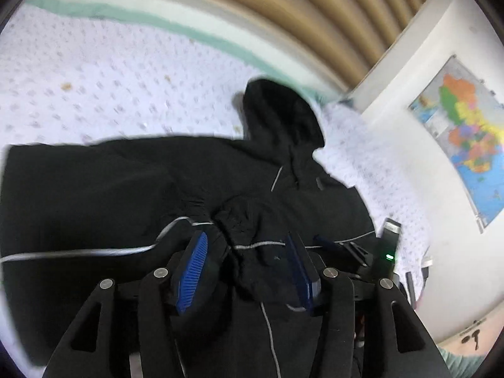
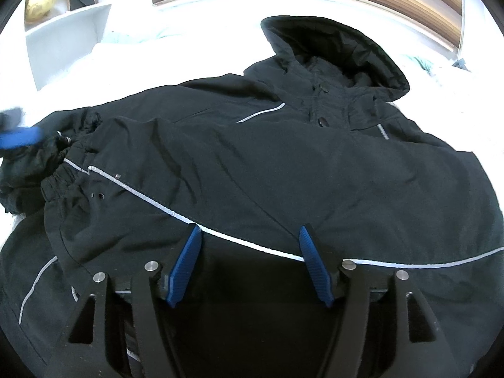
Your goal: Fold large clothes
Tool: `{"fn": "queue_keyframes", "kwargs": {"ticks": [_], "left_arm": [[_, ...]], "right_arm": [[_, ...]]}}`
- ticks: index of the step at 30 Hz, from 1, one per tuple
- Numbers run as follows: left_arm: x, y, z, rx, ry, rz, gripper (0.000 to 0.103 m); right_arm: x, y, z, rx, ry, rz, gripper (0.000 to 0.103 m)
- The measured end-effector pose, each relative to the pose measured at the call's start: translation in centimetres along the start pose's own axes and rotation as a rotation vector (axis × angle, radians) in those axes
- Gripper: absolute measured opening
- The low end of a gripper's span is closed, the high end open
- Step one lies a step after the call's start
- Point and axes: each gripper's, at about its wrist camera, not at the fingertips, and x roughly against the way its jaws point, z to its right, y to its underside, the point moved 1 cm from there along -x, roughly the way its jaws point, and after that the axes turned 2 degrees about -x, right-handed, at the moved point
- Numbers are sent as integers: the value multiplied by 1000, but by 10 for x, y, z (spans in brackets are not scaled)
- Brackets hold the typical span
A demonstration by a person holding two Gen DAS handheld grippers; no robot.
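A black hooded jacket with thin reflective stripes lies spread on a bed, its hood at the far side. One sleeve is folded across the body, and its gathered cuff rests at the left. In the left wrist view that bunched cuff sits between the blue pads of my left gripper, which is open, the pads not pressing on it. One blue pad of it shows blurred at the left edge of the right wrist view. My right gripper stands open low over the jacket's body, a reflective stripe running between its fingers.
The bed cover is white with a small pattern, and a teal edge runs along its far side. A slatted wooden headboard stands behind. A wall map hangs at the right. White shelves stand at the far left.
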Motion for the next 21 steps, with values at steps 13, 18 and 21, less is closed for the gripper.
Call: {"fn": "queue_keyframes", "kwargs": {"ticks": [13,18,21], "left_arm": [[106,42,-58,58,-236,144,62],[113,55,-70,76,-212,152,62],[115,58,-77,96,-203,153,62]], "right_arm": [[20,-51,-133,-105,-570,-182,69],[-22,-63,-145,-268,-599,-255,72],[-38,-69,-147,-359,-623,-265,72]]}}
